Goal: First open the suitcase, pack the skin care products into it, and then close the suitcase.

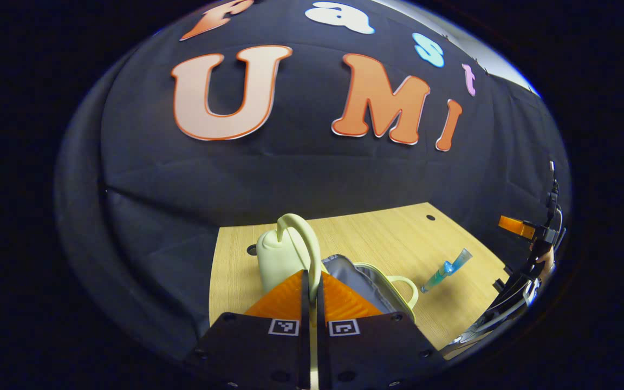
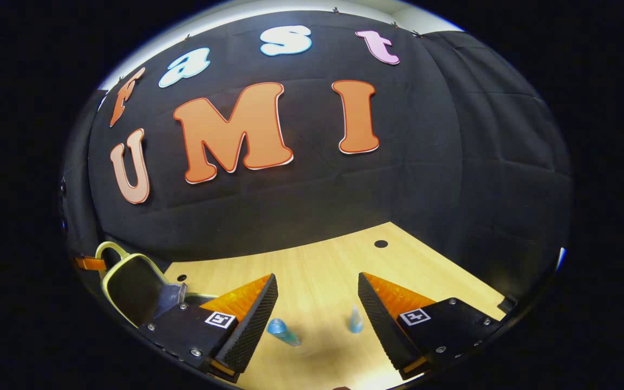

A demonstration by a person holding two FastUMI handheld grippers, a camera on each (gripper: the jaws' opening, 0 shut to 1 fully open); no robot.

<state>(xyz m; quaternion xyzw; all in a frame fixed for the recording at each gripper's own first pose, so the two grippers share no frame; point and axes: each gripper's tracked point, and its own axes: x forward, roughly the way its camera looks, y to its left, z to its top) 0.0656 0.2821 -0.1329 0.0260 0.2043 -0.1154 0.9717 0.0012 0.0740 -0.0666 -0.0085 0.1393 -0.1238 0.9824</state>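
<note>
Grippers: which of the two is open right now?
The right gripper: its fingers stand wide apart over the table. The left gripper is pinched shut on the pale green suitcase.

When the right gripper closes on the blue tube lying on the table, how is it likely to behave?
The blue tube lies flat on the wooden table, between the open fingers of the right gripper. Its rounded body may roll if nudged sideways. It looks small and translucent, so probably light. It tapers toward its flat end, so it may squash or slip under a firm pinch.
</note>
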